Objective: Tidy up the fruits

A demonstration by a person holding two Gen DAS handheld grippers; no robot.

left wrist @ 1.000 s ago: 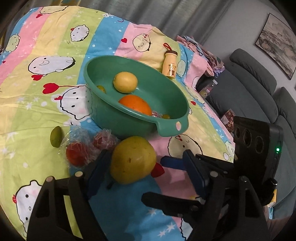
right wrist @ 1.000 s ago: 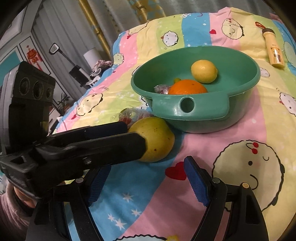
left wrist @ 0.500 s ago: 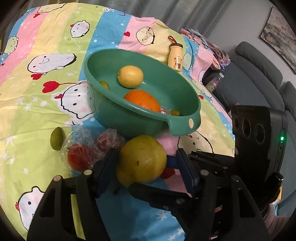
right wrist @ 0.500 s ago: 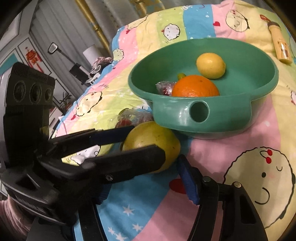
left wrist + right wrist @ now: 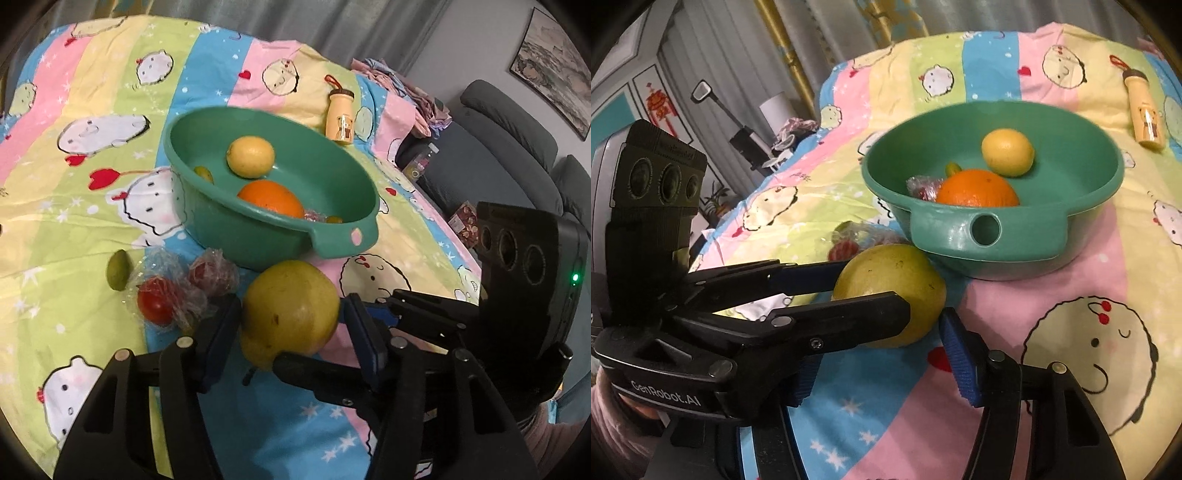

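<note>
A big yellow-green fruit point(image 5: 291, 306) lies on the cartoon bedsheet just in front of the green basin point(image 5: 258, 240). My left gripper point(image 5: 291, 317) straddles it with its jaws closing. Its left pad touches the skin and its right pad point(image 5: 364, 343) stands a sliver off. My right gripper point(image 5: 879, 343) comes in from the other side, jaws also closing, with its right pad point(image 5: 956, 354) at the fruit's point(image 5: 894, 291) near edge. Its left pad is hidden behind the left gripper's fingers. In the basin lie a lemon point(image 5: 251, 155), an orange point(image 5: 271, 197) and small fruits.
Two plastic-wrapped red fruits point(image 5: 159, 302) point(image 5: 212, 275) and a small green fruit point(image 5: 118, 275) lie left of the big fruit. A yellow bottle point(image 5: 341, 118) lies behind the basin. A grey sofa point(image 5: 498, 147) runs along the sheet's right edge.
Both grippers' jaws have narrowed around the big yellow-green fruit, which now fills nearly the whole gap. The basin and the other fruits have not moved.
</note>
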